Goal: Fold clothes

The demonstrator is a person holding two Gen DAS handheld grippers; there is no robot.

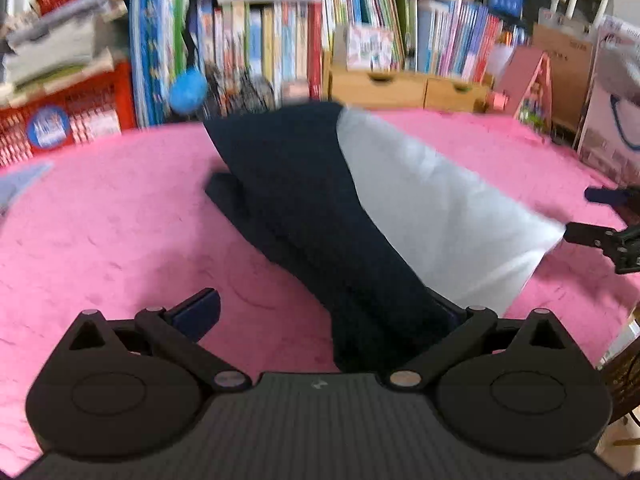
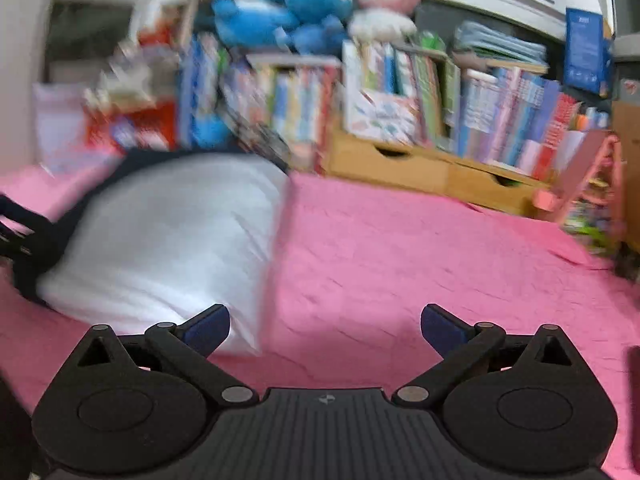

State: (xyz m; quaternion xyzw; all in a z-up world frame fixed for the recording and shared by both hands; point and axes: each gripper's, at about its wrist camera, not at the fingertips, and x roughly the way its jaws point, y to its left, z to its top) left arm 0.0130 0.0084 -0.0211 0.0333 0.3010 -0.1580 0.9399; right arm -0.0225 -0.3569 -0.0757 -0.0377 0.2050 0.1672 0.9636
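Note:
A dark navy garment lies on the pink cover, with a light grey part spread along its right side. My left gripper is open wide at the garment's near end. Its left finger shows, while the navy cloth drapes over the right one and hides it. My right gripper is open at the grey part's right corner, just off the cloth. In the right wrist view the right gripper holds nothing, and its left finger sits at the near edge of the grey cloth.
Packed bookshelves and low wooden drawers line the far edge of the pink cover. Blue and pink plush toys sit on top. Cardboard and a bag stand at the right. A pale cloth corner lies at the left.

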